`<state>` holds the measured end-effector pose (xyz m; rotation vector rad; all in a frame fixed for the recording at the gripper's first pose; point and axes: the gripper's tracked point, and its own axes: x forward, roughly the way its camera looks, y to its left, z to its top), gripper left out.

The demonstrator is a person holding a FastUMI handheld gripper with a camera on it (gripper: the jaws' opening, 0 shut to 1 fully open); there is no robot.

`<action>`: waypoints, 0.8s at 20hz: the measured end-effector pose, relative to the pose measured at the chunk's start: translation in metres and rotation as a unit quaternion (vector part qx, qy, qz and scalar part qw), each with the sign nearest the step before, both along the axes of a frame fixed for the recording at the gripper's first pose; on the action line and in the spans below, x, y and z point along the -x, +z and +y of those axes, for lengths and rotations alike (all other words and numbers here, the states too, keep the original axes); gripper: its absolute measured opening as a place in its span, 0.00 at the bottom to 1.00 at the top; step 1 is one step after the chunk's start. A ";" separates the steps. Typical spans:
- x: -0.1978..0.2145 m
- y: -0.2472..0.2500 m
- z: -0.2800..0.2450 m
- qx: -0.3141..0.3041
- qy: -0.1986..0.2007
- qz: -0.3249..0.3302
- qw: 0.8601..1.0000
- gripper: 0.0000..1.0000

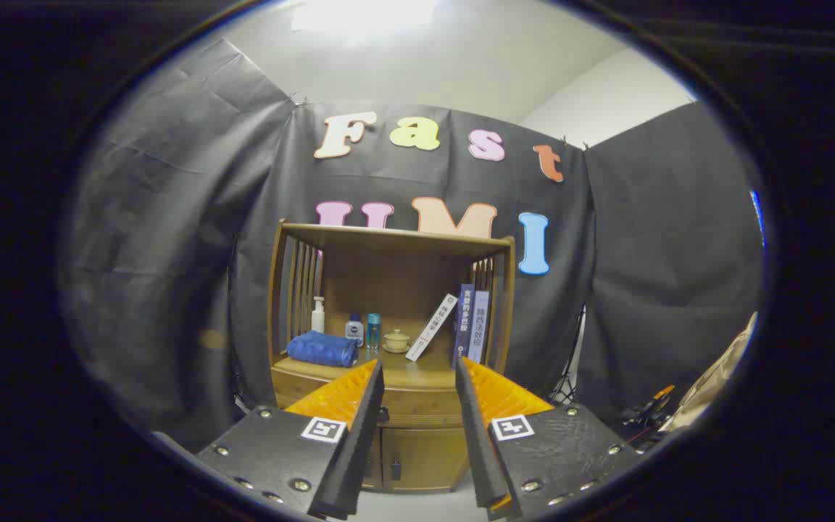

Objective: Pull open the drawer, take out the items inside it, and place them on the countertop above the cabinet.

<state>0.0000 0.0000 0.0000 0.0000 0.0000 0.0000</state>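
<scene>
A wooden cabinet [392, 290] stands some way ahead of me, against the booth's wall. Its drawer [417, 406] sits shut below the countertop [417, 375], with two lower doors [417, 457] beneath it. My gripper [417, 373] is open, its fingers well apart with nothing between them, and the drawer front shows through the gap. On the countertop lie a folded blue towel [323, 349], a white pump bottle [318, 316], two small bottles [363, 330], a lidded tea cup [396, 340] and several books [461, 326]. The drawer's contents are hidden.
The cabinet has slatted side walls and a top shelf [396, 238] over the countertop. Bare counter lies in front of the cup and books. Right of the cabinet stand a tripod leg [570, 362], a clamp [653, 406] and a tan object [715, 377].
</scene>
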 end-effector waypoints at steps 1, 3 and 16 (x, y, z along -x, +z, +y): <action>0.002 0.004 0.001 0.001 0.001 -0.005 1.000 0.59; 0.004 0.014 0.007 -0.003 0.011 -0.018 1.000 0.59; 0.011 0.002 -0.006 -0.019 -0.014 0.001 1.000 0.58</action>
